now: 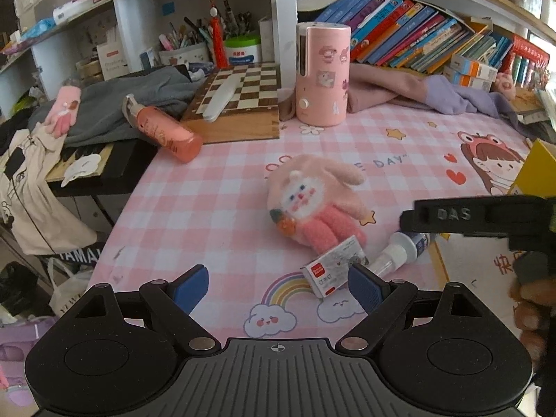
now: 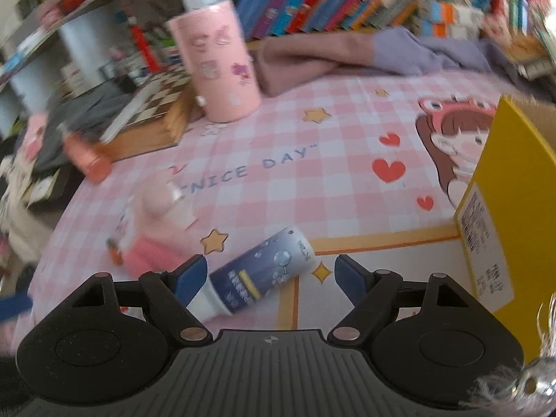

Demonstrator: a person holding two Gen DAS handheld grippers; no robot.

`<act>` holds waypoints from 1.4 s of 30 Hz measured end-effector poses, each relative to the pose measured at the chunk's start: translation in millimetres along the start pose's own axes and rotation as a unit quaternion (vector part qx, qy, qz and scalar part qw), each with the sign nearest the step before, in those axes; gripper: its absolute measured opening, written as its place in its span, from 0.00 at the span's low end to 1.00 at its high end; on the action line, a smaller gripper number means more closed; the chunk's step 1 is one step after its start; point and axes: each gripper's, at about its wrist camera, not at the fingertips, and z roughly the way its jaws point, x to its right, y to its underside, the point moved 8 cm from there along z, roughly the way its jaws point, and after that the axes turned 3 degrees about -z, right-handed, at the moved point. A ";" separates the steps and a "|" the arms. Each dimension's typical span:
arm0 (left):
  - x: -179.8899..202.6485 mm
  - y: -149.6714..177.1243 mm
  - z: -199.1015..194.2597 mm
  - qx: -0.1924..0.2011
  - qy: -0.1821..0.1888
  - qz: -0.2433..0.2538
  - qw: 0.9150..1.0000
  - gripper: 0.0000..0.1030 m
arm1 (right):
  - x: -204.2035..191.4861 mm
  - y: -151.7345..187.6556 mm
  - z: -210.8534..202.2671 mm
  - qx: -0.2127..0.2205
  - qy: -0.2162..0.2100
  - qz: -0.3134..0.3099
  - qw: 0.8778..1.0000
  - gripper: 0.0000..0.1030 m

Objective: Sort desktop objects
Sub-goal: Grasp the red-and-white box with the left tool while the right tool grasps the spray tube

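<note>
Right gripper jaws spread, straddling the blue pump bottle lying flat on the pink checked mat, nothing pinched yet. Yellow box sits just right (likely the drop target). Left gripper gaping, empty, near the staples box and plush bunny.

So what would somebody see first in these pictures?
Probably the fluffy pink bunny toy lying in the middle of the pink checked desk mat. Behind it stands a tall pink canister with stickers, beside a wooden chessboard.
</note>
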 end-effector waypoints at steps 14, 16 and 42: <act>25.0 5.1 30.6 -0.033 0.019 0.061 0.997 0.87 | 6.8 5.6 -1.6 -0.030 -0.012 -0.035 0.999 0.64; 30.9 7.0 36.9 -0.037 0.021 0.075 0.996 0.87 | 11.7 6.9 -8.6 -0.031 -0.005 -0.046 0.998 0.63; 35.7 18.0 45.7 -0.050 0.054 0.039 0.997 0.57 | 2.6 -1.8 21.7 -0.046 -0.023 -0.045 0.998 0.60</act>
